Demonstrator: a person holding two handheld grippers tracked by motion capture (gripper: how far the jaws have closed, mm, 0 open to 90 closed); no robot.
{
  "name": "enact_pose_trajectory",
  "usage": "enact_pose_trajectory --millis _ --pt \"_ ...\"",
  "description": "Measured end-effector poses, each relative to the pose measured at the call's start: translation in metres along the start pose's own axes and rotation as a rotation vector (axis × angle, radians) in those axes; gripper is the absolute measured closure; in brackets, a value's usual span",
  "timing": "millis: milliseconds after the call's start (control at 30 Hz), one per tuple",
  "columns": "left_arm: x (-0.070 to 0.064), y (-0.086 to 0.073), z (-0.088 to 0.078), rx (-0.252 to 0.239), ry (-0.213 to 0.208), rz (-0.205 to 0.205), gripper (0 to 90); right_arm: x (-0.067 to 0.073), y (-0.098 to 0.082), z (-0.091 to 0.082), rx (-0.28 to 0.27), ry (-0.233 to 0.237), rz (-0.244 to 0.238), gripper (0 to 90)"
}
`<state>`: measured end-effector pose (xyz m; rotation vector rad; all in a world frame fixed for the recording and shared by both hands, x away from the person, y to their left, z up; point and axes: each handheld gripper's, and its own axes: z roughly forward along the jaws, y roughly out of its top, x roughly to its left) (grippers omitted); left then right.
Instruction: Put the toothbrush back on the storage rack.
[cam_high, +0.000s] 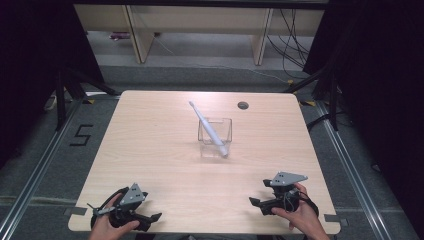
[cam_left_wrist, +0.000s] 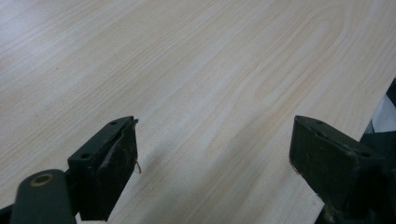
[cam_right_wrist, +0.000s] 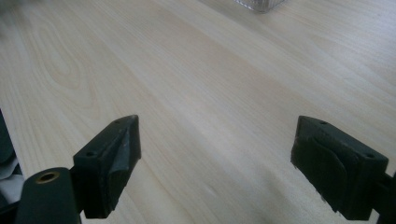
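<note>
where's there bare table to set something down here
Most of the table is bare: the whole left half, the strip between the left gripper and right gripper, and the far right by the hole. The one taken spot is centre-right, where the toothbrush leans in the clear cup. Both jaws are open and empty.

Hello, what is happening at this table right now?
A person holds a two-jaw gripper in each hand at the near edge of a wooden table. The left gripper and the right gripper both have their jaws open, with nothing between them. In the middle of the table stands a clear container, and a white toothbrush leans inside it, one end sticking out above the rim. Neither gripper touches these things; both are well apart from them.
</note>
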<state>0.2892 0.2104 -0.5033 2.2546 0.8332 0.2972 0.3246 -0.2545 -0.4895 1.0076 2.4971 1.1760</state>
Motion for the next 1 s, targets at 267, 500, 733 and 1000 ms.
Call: enact_pose_trajectory --millis 267,500,733,1000 --pt "0.0003 0.0002 0.0002 0.001 0.001 0.004 15.0 -0.0018 -0.0021 -0.0017 0.007 0.004 0.013 16.3" --pt "0.0 0.0001 -0.0003 0.0 0.002 0.001 15.0 -0.0012 -0.002 -0.0002 0.012 0.01 0.004 16.4" --pt "0.0001 0.0001 -0.0003 0.0 0.002 0.001 15.0 -0.0012 -0.0018 0.0002 0.022 0.013 -0.008 16.6" --pt "-0.0003 -0.0001 0.0 -0.003 0.001 -0.007 15.0 0.0017 -0.0023 -0.0004 0.028 0.009 0.034 16.6"
